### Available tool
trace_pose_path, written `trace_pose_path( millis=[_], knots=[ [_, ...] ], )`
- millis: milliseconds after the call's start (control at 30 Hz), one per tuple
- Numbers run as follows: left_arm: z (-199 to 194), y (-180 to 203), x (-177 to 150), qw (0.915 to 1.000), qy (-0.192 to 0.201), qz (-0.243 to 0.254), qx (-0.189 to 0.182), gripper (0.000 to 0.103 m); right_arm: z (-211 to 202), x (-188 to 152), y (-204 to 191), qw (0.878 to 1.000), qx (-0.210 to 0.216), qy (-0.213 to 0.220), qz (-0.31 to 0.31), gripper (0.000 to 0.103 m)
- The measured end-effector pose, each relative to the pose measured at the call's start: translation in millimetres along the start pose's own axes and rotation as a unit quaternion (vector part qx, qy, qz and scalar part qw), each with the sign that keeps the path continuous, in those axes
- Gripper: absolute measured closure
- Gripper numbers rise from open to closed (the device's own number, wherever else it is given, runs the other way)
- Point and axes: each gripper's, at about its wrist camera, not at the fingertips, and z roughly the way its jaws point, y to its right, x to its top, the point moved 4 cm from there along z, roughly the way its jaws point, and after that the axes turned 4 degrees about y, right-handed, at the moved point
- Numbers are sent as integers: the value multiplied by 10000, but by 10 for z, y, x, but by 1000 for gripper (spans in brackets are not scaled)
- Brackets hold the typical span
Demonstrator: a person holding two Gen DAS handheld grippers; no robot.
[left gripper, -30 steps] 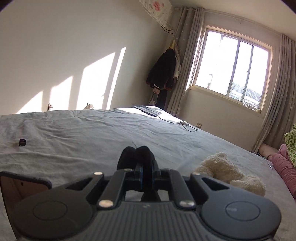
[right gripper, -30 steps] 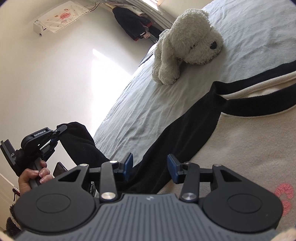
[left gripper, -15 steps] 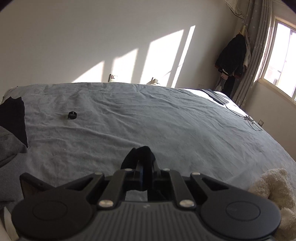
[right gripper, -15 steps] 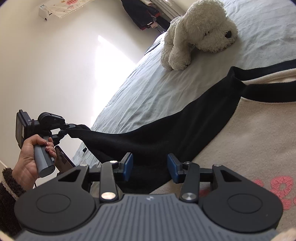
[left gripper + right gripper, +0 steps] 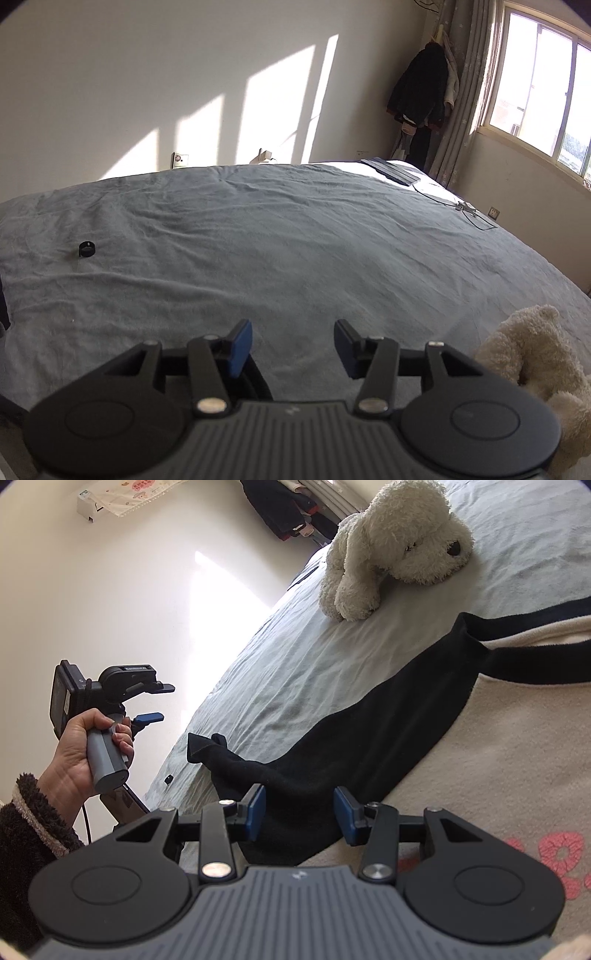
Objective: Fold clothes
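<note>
- Broadly, the bed [image 5: 295, 236] fills both views, its blue-grey sheet serving as the flat surface for laying the garment out before folding.
- The sweater [image 5: 498, 746] lies spread on the near part of the bed in the right wrist view: cream, fleecy body with pink motifs at the lower right, black trim at the neckline and a black sleeve [image 5: 332, 746].
- That sleeve runs straight out from the body toward the left, its cuff lying slightly rumpled on the sheet; it looks drawn out flat so it can be folded back, I judge.
- A plush dog [image 5: 399, 542] sits beyond the sweater, well apart from it.
- The left gripper [image 5: 293, 343] is held above the sheet near the cuff; its jaws are opening, with nothing between them.
- The right gripper [image 5: 299, 814] hovers over the sleeve near the shoulder, jaws spread and pinching nothing, probably ready to pin or lift the cloth.
- A small black ring [image 5: 86, 250] lies alone on the sheet.
</note>
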Motion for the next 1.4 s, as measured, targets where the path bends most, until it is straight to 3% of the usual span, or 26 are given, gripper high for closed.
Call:
trace_pose_path(
  millis=[100, 167, 267, 400, 567, 700, 867, 1000, 1100, 1300, 1400],
  knots=[
    [-233, 24, -214, 9993, 105, 79, -352, 50, -1, 4, -18, 10000, 6, 3, -53, 56],
    [-476, 80, -439, 9968, 461, 136, -635, 42, 4, 1, -37, 9999, 23, -1, -125, 56],
    [-703, 167, -782, 9923, 847, 310, -851, 39, -14, 11, -55, 9996, 6, 121, -244, 56],
    [-727, 139, -1121, 9899, 1150, 523, -650, 38, -75, 50, -82, 9981, -2, 384, -474, 56],
    [-594, -180, -1296, 9889, 1452, 315, -80, 38, -45, 40, -54, 9968, -147, 461, -637, 55],
    [-418, -366, -1326, 9938, 1100, 0, -138, 39, 52, -27, -44, 9945, -444, 319, -895, 54],
    [-298, -558, -1348, 9953, 759, -528, -274, 41, 139, -60, -162, 9895, -425, 239, -1360, 39],
    [-346, -627, -1339, 9934, 740, -789, -376, 48, 393, 21, -326, 9854, -681, 94, -1560, 39],
    [-373, -645, -1316, 9915, 787, -927, -469, 50, 669, 75, -580, 9776, -515, -180, -2032, 39],
    [-340, -670, -1309, 9902, 762, -1031, -555, 56, 1289, 113, -895, 9542, -234, -715, -2895, 46],
    [-290, -681, -1333, 9906, 622, -1069, -590, 56, 1484, 136, -886, 9597, 141, -806, -2690, 59]
  ],
)
